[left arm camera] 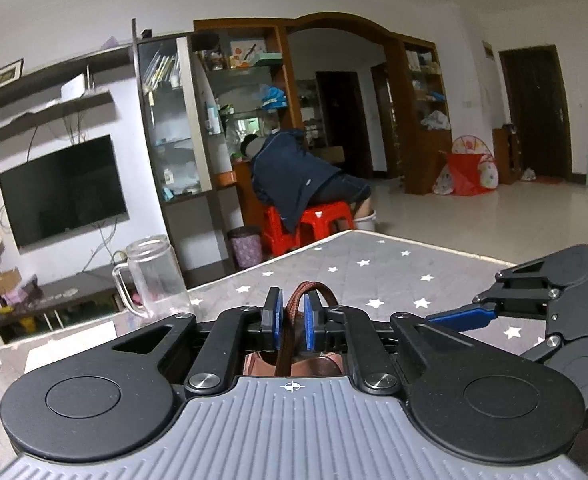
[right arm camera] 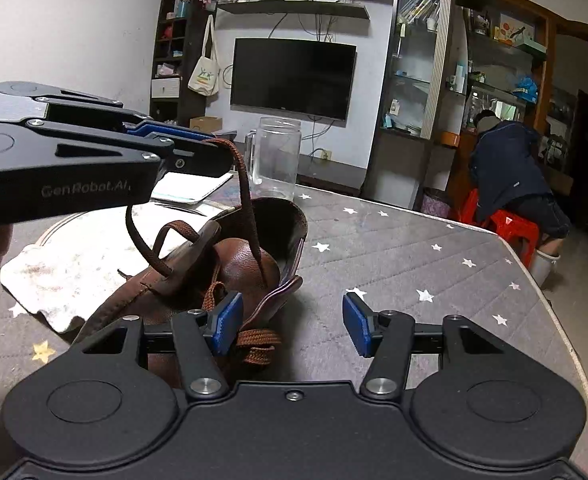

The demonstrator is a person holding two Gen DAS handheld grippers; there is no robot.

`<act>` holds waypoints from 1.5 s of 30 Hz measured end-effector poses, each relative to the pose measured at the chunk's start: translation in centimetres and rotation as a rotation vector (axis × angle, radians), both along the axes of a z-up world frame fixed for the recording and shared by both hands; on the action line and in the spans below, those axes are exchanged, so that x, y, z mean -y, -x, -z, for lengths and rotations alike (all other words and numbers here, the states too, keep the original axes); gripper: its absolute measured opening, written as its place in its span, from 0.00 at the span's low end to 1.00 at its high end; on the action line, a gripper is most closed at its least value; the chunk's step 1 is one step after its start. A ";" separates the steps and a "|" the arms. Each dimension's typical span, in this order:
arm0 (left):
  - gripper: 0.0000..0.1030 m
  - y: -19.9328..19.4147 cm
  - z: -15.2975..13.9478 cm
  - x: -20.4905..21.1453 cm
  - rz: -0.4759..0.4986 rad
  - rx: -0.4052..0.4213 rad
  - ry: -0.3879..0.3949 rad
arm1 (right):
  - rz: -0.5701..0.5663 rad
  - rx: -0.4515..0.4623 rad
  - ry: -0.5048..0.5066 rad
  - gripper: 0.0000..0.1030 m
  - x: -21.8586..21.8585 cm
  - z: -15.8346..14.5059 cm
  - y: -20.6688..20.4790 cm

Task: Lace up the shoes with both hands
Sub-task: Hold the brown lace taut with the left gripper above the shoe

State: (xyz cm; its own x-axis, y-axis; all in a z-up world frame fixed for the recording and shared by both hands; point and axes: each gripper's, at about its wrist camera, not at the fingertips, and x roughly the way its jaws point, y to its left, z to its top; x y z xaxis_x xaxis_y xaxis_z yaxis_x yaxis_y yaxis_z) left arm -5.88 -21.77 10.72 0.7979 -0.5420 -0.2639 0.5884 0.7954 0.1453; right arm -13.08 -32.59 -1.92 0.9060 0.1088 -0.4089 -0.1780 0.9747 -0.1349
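A brown leather shoe [right arm camera: 238, 264] lies on the grey star-patterned table [right arm camera: 414, 248], its top open. My left gripper [left arm camera: 293, 322] is shut on a brown shoelace [left arm camera: 294, 312] and holds it up above the shoe; in the right wrist view the left gripper [right arm camera: 210, 148] comes in from the left with the lace [right arm camera: 250, 208] hanging from its tip down into the shoe. My right gripper [right arm camera: 290, 324] is open and empty, just right of the shoe's opening, with a bunched lace end [right arm camera: 258, 346] by its left finger. It also shows in the left wrist view [left arm camera: 458, 320].
A clear glass mug [right arm camera: 276, 158] stands on the table behind the shoe. A white cloth [right arm camera: 66, 264] lies under the shoe's toe side, papers [right arm camera: 190, 188] behind it. The table's edge runs along the right [right arm camera: 534, 280]. A person sits on a red stool [right arm camera: 510, 224] beyond it.
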 end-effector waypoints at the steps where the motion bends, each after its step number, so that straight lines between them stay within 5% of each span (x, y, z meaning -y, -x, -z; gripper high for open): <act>1: 0.11 -0.1 -0.1 -0.1 0.004 -0.012 0.014 | 0.000 0.000 0.000 0.56 0.0 0.0 0.0; 45: 0.13 -0.4 -0.4 -2.6 0.158 -0.159 0.176 | -0.004 0.003 0.009 0.56 0.8 0.2 0.4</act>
